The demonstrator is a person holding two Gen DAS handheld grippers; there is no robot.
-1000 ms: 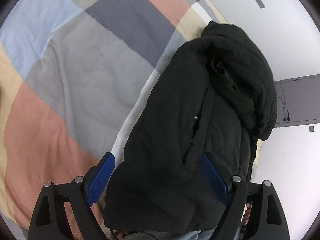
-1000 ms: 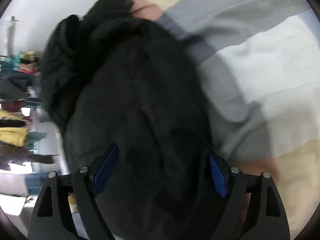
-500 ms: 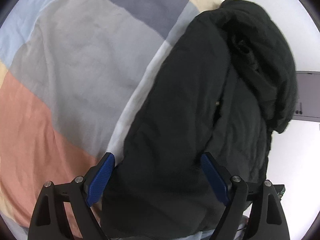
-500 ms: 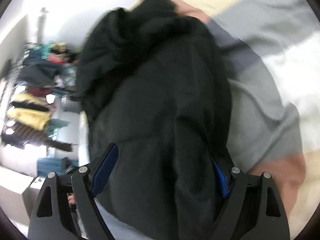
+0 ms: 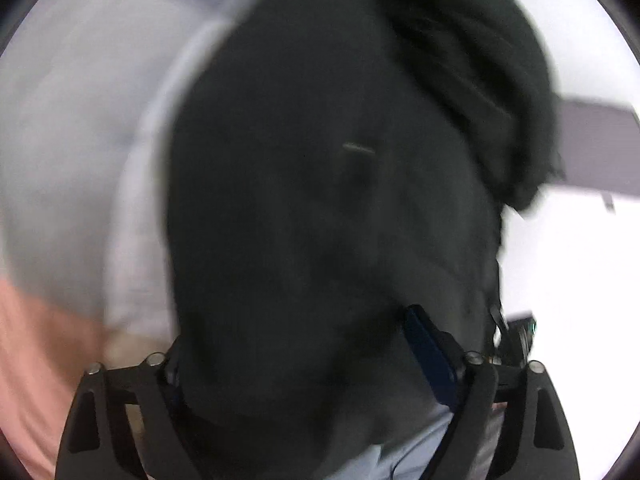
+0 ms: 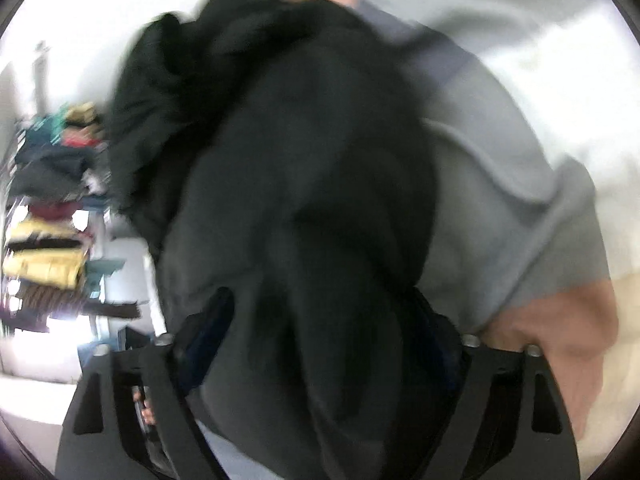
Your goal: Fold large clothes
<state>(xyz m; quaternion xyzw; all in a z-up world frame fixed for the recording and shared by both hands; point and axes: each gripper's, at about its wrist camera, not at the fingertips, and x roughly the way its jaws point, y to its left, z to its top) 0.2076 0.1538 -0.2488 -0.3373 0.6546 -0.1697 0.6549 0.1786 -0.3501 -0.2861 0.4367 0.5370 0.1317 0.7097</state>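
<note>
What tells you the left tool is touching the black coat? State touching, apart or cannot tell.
Touching. In the left wrist view the black coat drapes over the left tool, hiding its left finger and pressing against the blue pad of its right finger.

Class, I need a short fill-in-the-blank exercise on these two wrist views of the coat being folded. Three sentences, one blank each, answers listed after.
1. The garment bunched between both tongs is ____ in colour.
2. It lies on a bedspread of grey, white, cream and ____ blocks.
3. In the right wrist view, a rack of clothes stands to the ____ of the coat.

Answers: black; pink; left
</note>
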